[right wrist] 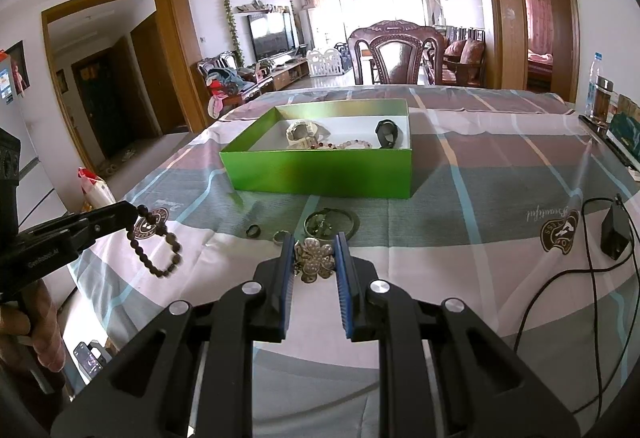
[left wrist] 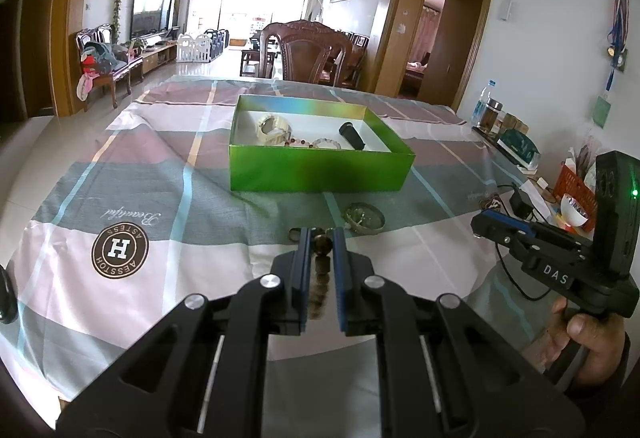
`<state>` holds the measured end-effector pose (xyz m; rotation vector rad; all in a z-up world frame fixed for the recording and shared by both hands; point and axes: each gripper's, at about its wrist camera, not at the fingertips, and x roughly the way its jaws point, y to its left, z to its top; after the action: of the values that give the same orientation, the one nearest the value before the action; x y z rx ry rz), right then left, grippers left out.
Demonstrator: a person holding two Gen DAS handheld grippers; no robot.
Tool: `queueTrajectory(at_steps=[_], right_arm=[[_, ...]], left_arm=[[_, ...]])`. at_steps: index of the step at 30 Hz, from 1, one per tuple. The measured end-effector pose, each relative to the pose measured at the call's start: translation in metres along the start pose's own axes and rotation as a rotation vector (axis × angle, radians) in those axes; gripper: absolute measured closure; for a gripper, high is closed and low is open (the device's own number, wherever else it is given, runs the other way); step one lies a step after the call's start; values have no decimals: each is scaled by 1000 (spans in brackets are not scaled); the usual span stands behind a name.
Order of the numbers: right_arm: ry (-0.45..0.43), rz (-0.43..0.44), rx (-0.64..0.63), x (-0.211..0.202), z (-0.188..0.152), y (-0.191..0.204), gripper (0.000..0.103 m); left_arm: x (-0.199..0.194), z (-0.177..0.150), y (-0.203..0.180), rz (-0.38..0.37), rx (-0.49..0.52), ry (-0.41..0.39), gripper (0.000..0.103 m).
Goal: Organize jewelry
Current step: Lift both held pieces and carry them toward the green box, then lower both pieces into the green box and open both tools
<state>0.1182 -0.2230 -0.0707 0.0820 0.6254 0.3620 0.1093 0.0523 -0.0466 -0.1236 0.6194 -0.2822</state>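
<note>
My left gripper (left wrist: 321, 234) is shut on a dark bead bracelet (left wrist: 322, 270); in the right wrist view the bracelet (right wrist: 158, 248) dangles from that gripper (right wrist: 134, 209) above the cloth. My right gripper (right wrist: 315, 238) is shut on a silver flower brooch (right wrist: 315, 258). An open green box (left wrist: 316, 168) (right wrist: 320, 170) sits mid-table and holds a white watch (right wrist: 304, 132), pale bead bracelets (right wrist: 352, 145) and a black watch (right wrist: 387, 132). A green bangle (right wrist: 330, 223), a dark ring (right wrist: 253, 230) and a small silver ring (right wrist: 279, 237) lie on the cloth before the box.
A checked tablecloth (left wrist: 140, 178) covers the table. A black adapter (right wrist: 614, 228) with cable lies at the right. Bottles (left wrist: 482, 106), a red basket (left wrist: 576, 186) and a bowl (left wrist: 574, 210) crowd the right edge by the wall. A wooden chair (right wrist: 396, 54) stands behind the table.
</note>
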Motion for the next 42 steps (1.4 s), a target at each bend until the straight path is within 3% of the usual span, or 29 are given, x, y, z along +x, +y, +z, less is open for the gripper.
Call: queueTrajectory(at_steps=[13,20,28,31,35,42], right_arm=[[21,-2,10,14,-1,-5,83],[19,-1,3,24,15,-13,83],[-1,-31,-49,52,77,-26,83],[20,-44,-63,77,106,-36,83],[67,-85,-96,121,135,-47,83],[158,-140,-105,189,147,-71,83]], left_arm=[[14,-1,6,4,-4,26,92],[28,13,8,-4,-1,41,92],[48,73,6,10,44,13,92],[65,109,10,0,50,16,92],[90,147,19,45,54,17,92],[164,174,47,114,18,100,92]])
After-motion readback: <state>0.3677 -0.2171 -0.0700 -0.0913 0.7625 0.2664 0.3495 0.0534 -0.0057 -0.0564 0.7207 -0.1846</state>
